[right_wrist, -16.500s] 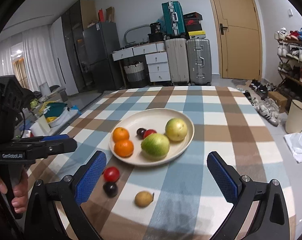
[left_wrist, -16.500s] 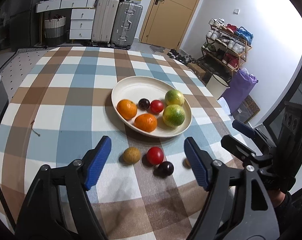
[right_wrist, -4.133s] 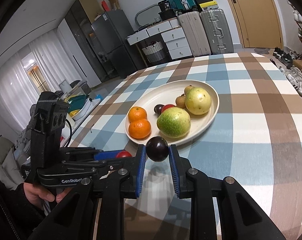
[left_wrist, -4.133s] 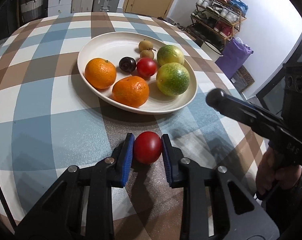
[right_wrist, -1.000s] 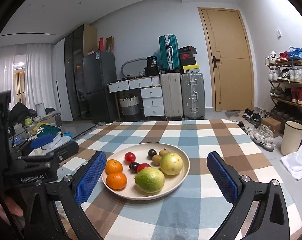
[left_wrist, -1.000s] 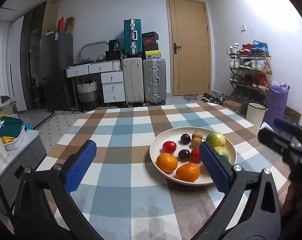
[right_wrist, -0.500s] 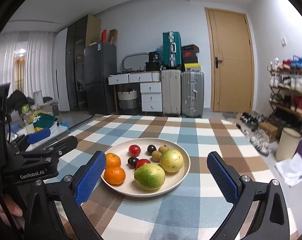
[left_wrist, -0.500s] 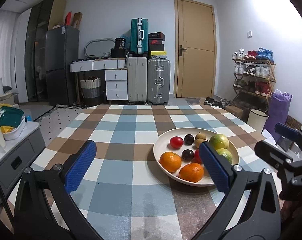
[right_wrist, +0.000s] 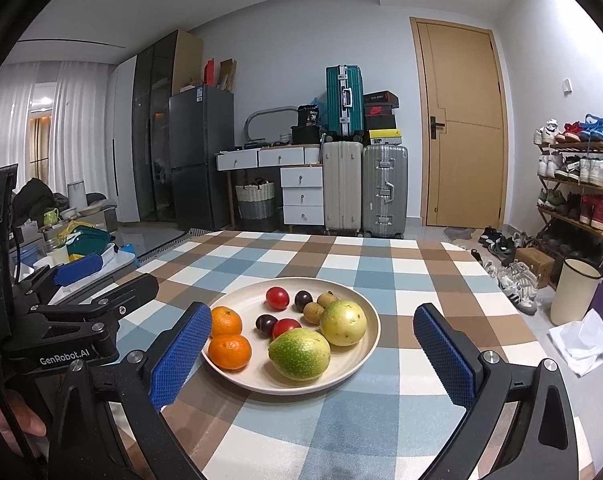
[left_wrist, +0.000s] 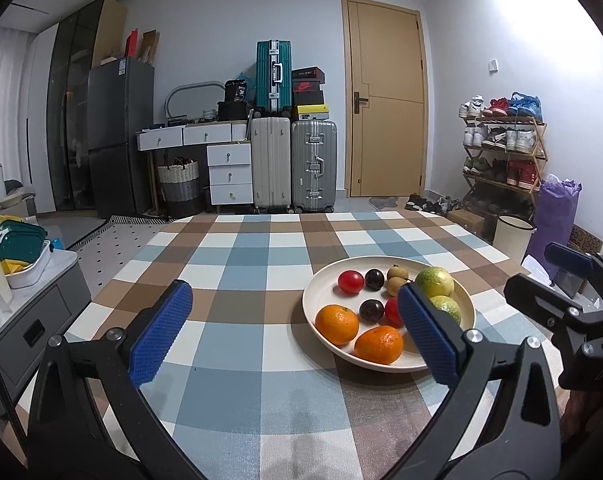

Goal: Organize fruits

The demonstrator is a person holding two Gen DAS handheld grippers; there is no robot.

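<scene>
My left claw (left_wrist: 291, 332) hangs above the checked tabletop (left_wrist: 241, 344) with its blue pads (left_wrist: 161, 332) spread wide and nothing between them. My right claw (right_wrist: 311, 354) is the same: pads (right_wrist: 443, 354) far apart, empty, held above the near edge of the tabletop (right_wrist: 401, 412).

All the fruit I can see sits in the cream plate (right_wrist: 365, 356), which lies flat on the cloth. In the right view the plate is straight ahead, framed between the pads. Two oranges (right_wrist: 229, 351) lie touching at its left side, one behind the other. A green fruit (right_wrist: 299, 354) sits at the front, with a yellow-green fruit (right_wrist: 343, 322) just behind and to its right. Between the oranges and these lie a dark plum (right_wrist: 265, 324) and a tomato (right_wrist: 286, 327), touching. Farther back are a second tomato (right_wrist: 277, 297), a second plum (right_wrist: 303, 300) and two small brown fruits (right_wrist: 313, 312) side by side.

In the left view the plate (left_wrist: 321, 292) lies right of centre, and my right-hand pad (left_wrist: 427, 336) covers part of the green fruits. The other claw's black frame (left_wrist: 569, 312) shows at the right edge. In the right view the left tool's body (right_wrist: 61, 336) stands at the left edge, with part of a hand (right_wrist: 17, 424) below it.

No fruit lies on the bare cloth in either view.
</scene>
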